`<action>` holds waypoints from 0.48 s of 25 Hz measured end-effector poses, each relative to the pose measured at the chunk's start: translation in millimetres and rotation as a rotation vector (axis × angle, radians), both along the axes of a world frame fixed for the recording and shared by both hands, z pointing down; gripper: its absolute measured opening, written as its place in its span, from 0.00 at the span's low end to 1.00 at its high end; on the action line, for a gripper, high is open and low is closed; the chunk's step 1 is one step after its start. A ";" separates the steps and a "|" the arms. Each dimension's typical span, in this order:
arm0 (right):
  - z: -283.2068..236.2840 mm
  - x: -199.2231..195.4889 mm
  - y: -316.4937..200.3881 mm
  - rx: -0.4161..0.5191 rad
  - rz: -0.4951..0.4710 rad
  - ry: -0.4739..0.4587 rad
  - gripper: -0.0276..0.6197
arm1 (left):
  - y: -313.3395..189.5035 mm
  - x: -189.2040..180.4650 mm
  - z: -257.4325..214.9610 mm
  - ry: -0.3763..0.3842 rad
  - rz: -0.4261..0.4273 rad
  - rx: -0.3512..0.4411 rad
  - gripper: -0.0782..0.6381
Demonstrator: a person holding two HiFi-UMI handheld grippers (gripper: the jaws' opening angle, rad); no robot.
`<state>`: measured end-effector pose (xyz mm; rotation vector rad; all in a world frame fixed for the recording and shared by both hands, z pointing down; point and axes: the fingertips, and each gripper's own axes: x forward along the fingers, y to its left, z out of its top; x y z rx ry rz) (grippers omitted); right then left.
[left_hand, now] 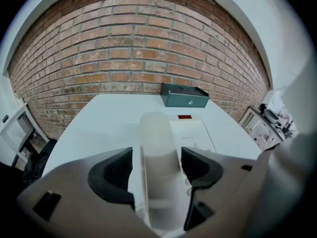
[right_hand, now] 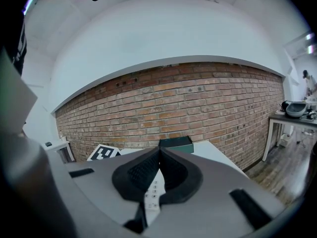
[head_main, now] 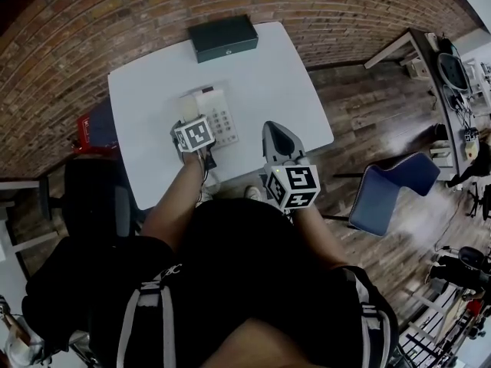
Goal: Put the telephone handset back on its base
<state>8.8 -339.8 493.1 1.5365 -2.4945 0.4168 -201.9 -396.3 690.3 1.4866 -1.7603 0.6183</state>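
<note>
The person's dark-clothed body [head_main: 230, 282] fills the bottom of the head view, and both forearms reach forward from it toward the white table [head_main: 268, 83].

On the table there are two things. A dark green box [head_main: 223, 37] stands at the far edge, next to the brick wall [head_main: 115, 21]. Its lid is down, so its content cannot be seen. Closer to the person stands the telephone base [left_hand: 193, 135]. The pale handset [left_hand: 157, 133] lies in the cradle on the left side of the base, with its length pointing away toward the box.

The left gripper [left_hand: 157, 156] tilts down over the handset. Its jaws stand wide apart, one on each side of the handset. The dark pads [left_hand: 114, 175] are beside the handset with a thin gap on both sides and do not press on it. The right gripper [right_hand: 159, 152] points more level toward the wall, to the right of the telephone and over the near edge of the table. Its jaws are pressed together at the tips and hold nothing.

The base is near the near edge of the table. Bare surface lies to its left, to its right, and between it and the box. A blue chair [head_main: 391, 190] stands on the wooden floor [head_main: 368, 113] at the right, apart from the table. A black chair [head_main: 96, 198] is at the near left corner.
</note>
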 end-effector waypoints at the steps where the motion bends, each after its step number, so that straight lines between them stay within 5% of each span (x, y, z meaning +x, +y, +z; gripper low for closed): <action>1: 0.7 -0.8 0.3 -0.001 -0.003 -0.002 0.03 | 0.0 -1.0 -4.8 -0.015 0.011 0.021 0.52; 5: -0.3 -7.9 -0.8 0.007 -0.031 -0.021 0.03 | 0.6 -4.1 -32.8 -0.064 0.056 0.155 0.51; 12: -14.2 -29.8 -7.4 0.073 -0.099 -0.068 0.03 | 12.5 -15.2 -108.0 -0.151 0.068 0.400 0.19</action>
